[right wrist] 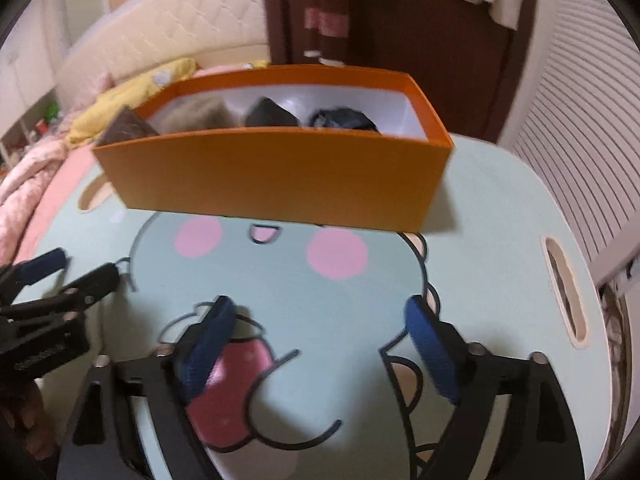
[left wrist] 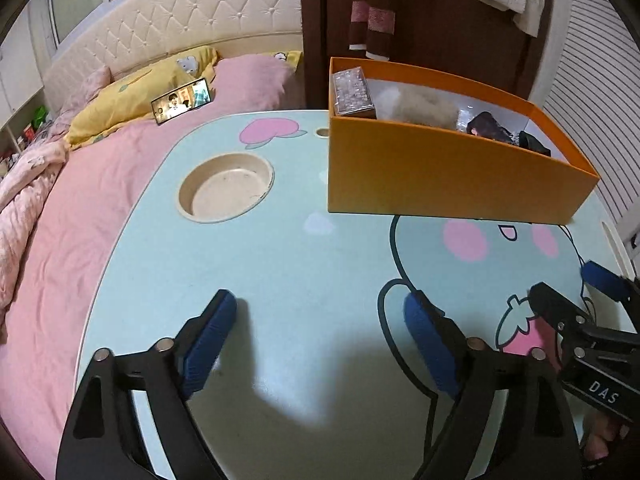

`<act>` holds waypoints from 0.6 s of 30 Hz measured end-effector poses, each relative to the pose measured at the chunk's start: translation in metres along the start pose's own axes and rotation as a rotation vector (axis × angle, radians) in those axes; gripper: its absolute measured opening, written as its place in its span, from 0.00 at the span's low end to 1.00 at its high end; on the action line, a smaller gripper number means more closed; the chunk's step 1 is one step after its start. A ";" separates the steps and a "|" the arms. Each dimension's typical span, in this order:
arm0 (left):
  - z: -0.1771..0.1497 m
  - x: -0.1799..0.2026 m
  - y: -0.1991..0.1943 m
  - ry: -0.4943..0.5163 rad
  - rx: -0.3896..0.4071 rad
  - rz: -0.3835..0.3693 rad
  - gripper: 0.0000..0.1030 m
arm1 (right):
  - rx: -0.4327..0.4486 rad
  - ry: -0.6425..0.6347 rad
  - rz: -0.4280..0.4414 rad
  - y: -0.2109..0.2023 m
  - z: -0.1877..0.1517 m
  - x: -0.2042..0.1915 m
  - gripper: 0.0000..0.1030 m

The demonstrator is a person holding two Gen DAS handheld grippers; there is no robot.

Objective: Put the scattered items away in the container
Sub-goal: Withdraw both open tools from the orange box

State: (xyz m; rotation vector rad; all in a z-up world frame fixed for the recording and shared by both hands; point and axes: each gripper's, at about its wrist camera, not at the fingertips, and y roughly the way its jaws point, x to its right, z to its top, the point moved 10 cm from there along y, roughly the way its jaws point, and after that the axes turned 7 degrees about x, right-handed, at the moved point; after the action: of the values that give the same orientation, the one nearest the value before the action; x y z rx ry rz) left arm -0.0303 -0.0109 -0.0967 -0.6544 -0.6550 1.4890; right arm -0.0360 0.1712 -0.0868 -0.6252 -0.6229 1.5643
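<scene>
An orange box stands at the far side of a pale blue cartoon table. Inside it lie a clear-wrapped box, a fluffy beige item and dark items. My left gripper hangs open over the bare tabletop in front of the box, nothing between its blue pads. My right gripper is open too, over the printed strawberry, and holds nothing. Each gripper shows at the edge of the other's view: right gripper, left gripper.
A round recessed cup holder sits in the table left of the box. A handle slot cuts the table's right edge. A bed with a pink cover and a lit phone lies to the left. A dark door stands behind.
</scene>
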 end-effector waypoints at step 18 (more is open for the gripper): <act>0.000 0.002 0.006 0.009 -0.005 -0.017 1.00 | -0.004 -0.034 0.006 0.001 -0.007 -0.008 1.00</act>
State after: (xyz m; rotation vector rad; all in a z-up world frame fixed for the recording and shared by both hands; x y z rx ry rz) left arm -0.0348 -0.0094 -0.1014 -0.6576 -0.6563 1.4683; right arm -0.0311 0.1632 -0.0915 -0.6053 -0.6507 1.5829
